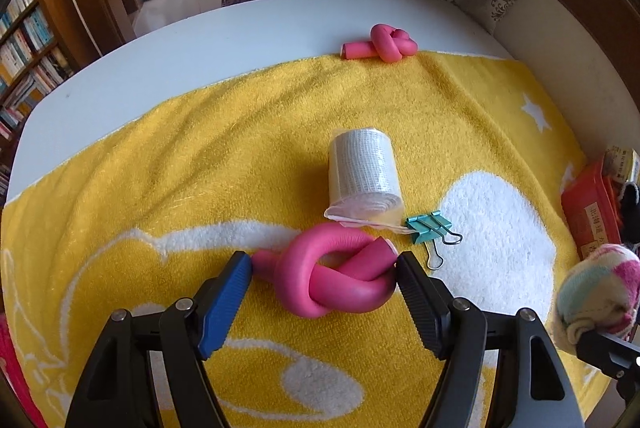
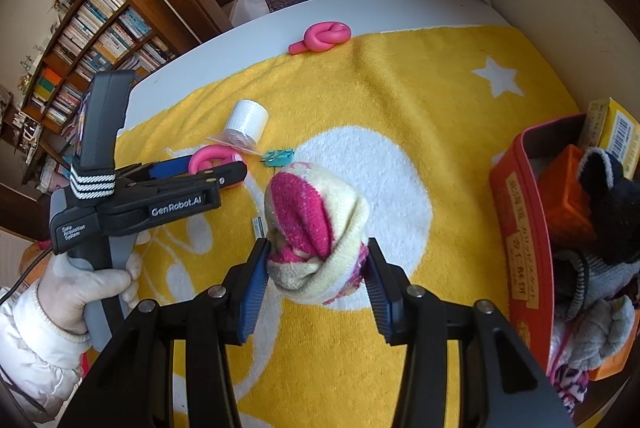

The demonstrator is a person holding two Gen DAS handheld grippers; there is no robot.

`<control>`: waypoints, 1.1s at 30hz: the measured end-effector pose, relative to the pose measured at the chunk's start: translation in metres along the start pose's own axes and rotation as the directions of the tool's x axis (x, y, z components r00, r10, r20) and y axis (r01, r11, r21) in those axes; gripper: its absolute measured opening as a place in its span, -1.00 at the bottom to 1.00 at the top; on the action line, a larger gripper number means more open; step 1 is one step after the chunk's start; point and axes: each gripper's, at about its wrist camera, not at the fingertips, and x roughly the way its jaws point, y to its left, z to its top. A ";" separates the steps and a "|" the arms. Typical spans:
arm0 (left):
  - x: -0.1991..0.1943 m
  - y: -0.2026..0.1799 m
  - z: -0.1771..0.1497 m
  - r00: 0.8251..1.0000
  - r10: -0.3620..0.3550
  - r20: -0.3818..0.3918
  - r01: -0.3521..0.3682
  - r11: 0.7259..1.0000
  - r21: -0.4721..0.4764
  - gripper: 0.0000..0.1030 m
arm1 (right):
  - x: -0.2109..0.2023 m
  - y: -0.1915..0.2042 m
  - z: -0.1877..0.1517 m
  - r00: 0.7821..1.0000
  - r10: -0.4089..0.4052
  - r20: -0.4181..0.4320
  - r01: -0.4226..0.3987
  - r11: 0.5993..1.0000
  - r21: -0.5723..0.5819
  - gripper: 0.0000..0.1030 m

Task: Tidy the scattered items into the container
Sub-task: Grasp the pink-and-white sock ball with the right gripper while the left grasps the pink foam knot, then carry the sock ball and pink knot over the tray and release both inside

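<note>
Left gripper [image 1: 324, 268] is straddling the knotted pink foam curler [image 1: 334, 276] on the yellow towel [image 1: 160, 156], jaws wide and just touching its ends, so squeezing squarely across the knot looks wise. Over in the right view, the right gripper [image 2: 316, 264] is clamping the rolled sock [image 2: 316, 224], lifted above the towel, while the red container [image 2: 524, 228] beside it is already holding a dark plush toy [image 2: 604, 204] and boxes.

red container [image 1: 592, 204] cut off at edge
</note>
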 end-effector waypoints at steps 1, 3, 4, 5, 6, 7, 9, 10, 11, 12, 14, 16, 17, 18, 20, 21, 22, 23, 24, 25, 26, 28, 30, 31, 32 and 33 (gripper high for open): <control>-0.001 0.000 -0.002 1.000 0.006 0.003 -0.006 1.000 -0.003 0.46 | -0.002 0.000 -0.002 1.000 -0.001 0.001 0.001 1.000 -0.002 -0.04; -0.002 -0.001 -0.005 1.000 0.012 0.003 -0.012 1.000 -0.019 0.46 | -0.007 -0.003 -0.004 1.000 -0.001 0.006 0.001 1.000 -0.004 -0.04; -0.003 -0.001 -0.006 1.000 0.013 0.002 -0.013 0.999 -0.030 0.45 | -0.010 -0.005 -0.006 1.000 -0.001 0.009 0.001 1.000 -0.005 -0.04; -0.005 -0.002 -0.007 1.000 0.011 0.001 -0.011 0.999 -0.046 0.45 | -0.014 -0.007 -0.007 1.000 -0.002 0.015 0.002 1.000 -0.004 -0.04; -0.007 -0.002 -0.009 1.000 0.009 0.003 -0.009 0.998 -0.055 0.45 | -0.017 -0.008 -0.008 1.000 -0.002 0.020 0.002 1.000 -0.002 -0.04; -0.010 -0.004 -0.010 1.000 0.008 0.006 -0.008 0.998 -0.060 0.45 | -0.020 -0.010 -0.009 1.000 -0.002 0.025 0.002 1.000 -0.001 -0.04; -0.019 -0.007 -0.014 1.000 0.011 0.014 -0.010 0.998 -0.069 0.45 | -0.027 -0.013 -0.010 0.999 0.002 0.035 -0.002 1.000 0.000 -0.04; -0.022 -0.009 -0.015 1.000 0.010 0.016 -0.009 0.997 -0.071 0.45 | -0.031 -0.015 -0.011 0.999 0.002 0.040 -0.002 1.000 -0.001 -0.04; -0.027 -0.012 -0.017 1.000 0.008 0.021 -0.006 0.997 -0.074 0.45 | -0.033 -0.016 -0.012 0.999 0.003 0.043 -0.003 1.000 -0.002 -0.04; -0.031 -0.015 -0.017 1.000 0.006 0.026 -0.004 0.997 -0.077 0.45 | -0.037 -0.017 -0.013 0.999 0.006 0.047 -0.006 1.000 -0.004 -0.04; -0.041 -0.021 -0.018 0.999 0.000 0.037 0.003 0.997 -0.080 0.45 | -0.043 -0.021 -0.016 0.999 0.009 0.053 -0.009 1.000 -0.009 -0.04; -0.048 -0.031 -0.016 0.999 -0.008 0.049 0.012 0.996 -0.083 0.45 | -0.049 -0.025 -0.020 0.998 0.011 0.057 -0.010 1.000 -0.014 -0.04; -0.055 -0.038 -0.017 0.998 -0.015 0.056 0.020 0.997 -0.081 0.45 | -0.053 -0.028 -0.023 0.998 0.011 0.060 -0.010 1.000 -0.016 -0.04; -0.059 -0.045 -0.018 0.998 -0.023 0.061 0.027 0.997 -0.076 0.45 | -0.056 -0.031 -0.025 0.998 0.010 0.061 -0.009 1.000 -0.018 -0.04; -0.067 -0.062 -0.018 0.997 -0.041 0.072 0.045 0.997 -0.061 0.45 | -0.063 -0.038 -0.031 0.998 0.008 0.065 -0.007 1.000 -0.017 -0.04; -0.071 -0.072 -0.018 0.996 -0.052 0.077 0.056 0.997 -0.050 0.45 | -0.068 -0.043 -0.035 0.998 0.006 0.068 -0.005 1.000 -0.015 -0.04; -0.076 -0.083 -0.018 0.995 -0.064 0.082 0.067 0.997 -0.038 0.45 | -0.073 -0.047 -0.038 0.997 0.003 0.071 -0.002 1.000 -0.012 -0.04; -0.079 -0.092 -0.018 0.994 -0.074 0.085 0.076 0.997 -0.028 0.45 | -0.078 -0.053 -0.041 0.997 0.000 0.076 0.001 1.000 -0.007 -0.04; -0.083 -0.105 -0.018 0.992 -0.087 0.087 0.088 0.996 -0.013 0.45 | -0.084 -0.060 -0.044 0.997 -0.004 0.082 0.004 1.000 -0.001 -0.04; -0.086 -0.119 -0.019 0.991 -0.100 0.089 0.100 0.995 0.006 0.45 | -0.089 -0.066 -0.048 0.996 -0.008 0.087 0.007 1.000 0.005 -0.04; -0.089 -0.132 -0.019 0.990 -0.113 0.089 0.112 0.993 0.022 0.45 | -0.097 -0.075 -0.053 0.995 -0.013 0.094 0.012 1.000 0.015 -0.04; -0.094 -0.154 -0.021 0.987 -0.137 0.088 0.133 0.990 0.051 0.45 | -0.110 -0.090 -0.061 0.994 -0.023 0.106 0.020 0.999 0.031 -0.04; -0.097 -0.183 -0.023 0.983 -0.162 0.084 0.154 0.984 0.090 0.45 | -0.121 -0.105 -0.069 0.993 -0.037 0.114 0.031 0.998 0.051 -0.04; -0.098 -0.195 -0.025 0.982 -0.170 0.083 0.161 0.981 0.106 0.45 | -0.127 -0.113 -0.073 0.992 -0.044 0.118 0.037 0.997 0.062 -0.04; -0.099 -0.208 -0.026 0.981 -0.178 0.080 0.167 0.978 0.124 0.45 | -0.134 -0.124 -0.078 0.991 -0.055 0.124 0.046 0.996 0.077 -0.04; -0.099 -0.221 -0.027 0.979 -0.187 0.076 0.175 0.974 0.142 0.45 | -0.138 -0.132 -0.082 0.990 -0.062 0.127 0.051 0.995 0.086 -0.04</control>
